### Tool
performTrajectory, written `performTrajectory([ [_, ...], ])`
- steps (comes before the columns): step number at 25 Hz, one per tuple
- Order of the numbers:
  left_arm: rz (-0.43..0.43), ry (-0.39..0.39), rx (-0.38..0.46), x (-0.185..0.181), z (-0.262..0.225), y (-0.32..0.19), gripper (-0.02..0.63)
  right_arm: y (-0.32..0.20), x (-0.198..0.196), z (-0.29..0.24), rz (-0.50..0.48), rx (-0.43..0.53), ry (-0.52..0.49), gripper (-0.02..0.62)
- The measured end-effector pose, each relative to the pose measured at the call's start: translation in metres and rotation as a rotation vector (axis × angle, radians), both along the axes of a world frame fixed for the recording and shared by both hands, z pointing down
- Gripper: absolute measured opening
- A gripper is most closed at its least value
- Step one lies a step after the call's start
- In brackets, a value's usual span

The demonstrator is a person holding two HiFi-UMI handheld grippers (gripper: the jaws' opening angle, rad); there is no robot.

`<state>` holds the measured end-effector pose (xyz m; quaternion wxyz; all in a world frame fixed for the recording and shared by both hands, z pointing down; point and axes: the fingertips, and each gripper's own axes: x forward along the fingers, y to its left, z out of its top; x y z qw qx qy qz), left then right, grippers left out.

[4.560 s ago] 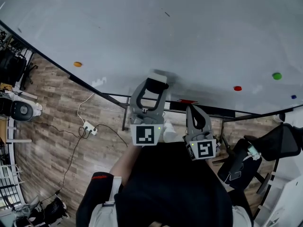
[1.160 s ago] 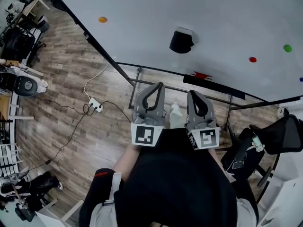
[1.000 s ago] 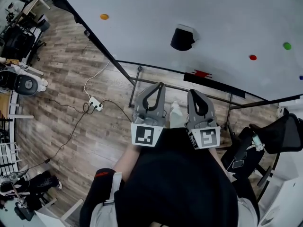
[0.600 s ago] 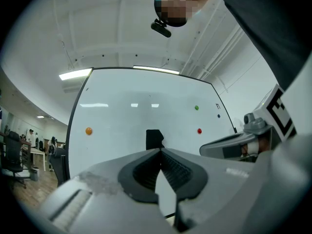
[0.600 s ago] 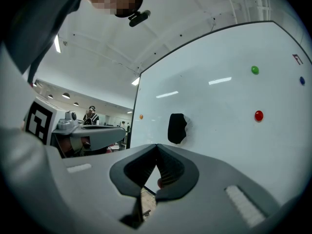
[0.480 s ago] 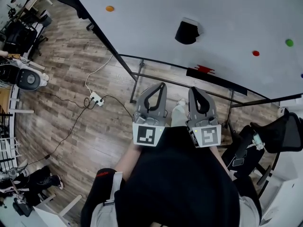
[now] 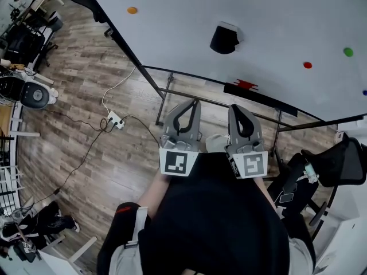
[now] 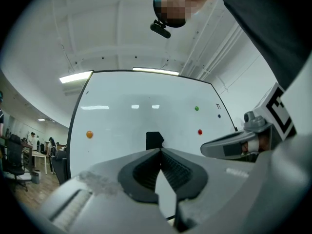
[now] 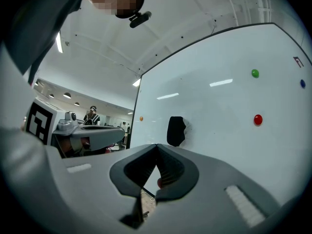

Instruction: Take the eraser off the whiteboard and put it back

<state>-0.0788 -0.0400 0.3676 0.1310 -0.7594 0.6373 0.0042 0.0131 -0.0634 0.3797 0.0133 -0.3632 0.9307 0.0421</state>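
Head camera: steeply down, standing back from whiteboard. My two jaw cameras: level, facing it from afar. All three share the eraser.

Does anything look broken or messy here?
Nothing stands out. The black eraser sits stuck on the white whiteboard, and the grey left tool and right tool are shut and empty. Only a white power strip with its cables trails across the wooden floor.

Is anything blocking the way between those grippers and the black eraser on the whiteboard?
Nothing visible. The eraser sticks to the whiteboard, with only open air between it and the left gripper and right gripper, both shut and empty.
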Motion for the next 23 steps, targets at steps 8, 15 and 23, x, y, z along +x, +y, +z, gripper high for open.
performTrajectory([
  [8,0.004,-0.002,-0.002,0.007,-0.003,-0.009,0.002,-0.006,0.008,-0.003,0.013,0.0,-0.003,0.0],
  [15,0.01,0.003,-0.014,0.012,0.004,-0.012,0.002,-0.01,0.013,0.003,0.014,-0.013,0.012,0.0],
  [23,0.015,-0.008,-0.011,0.011,0.005,-0.01,0.002,-0.007,0.008,0.007,0.006,-0.024,0.021,0.0],
])
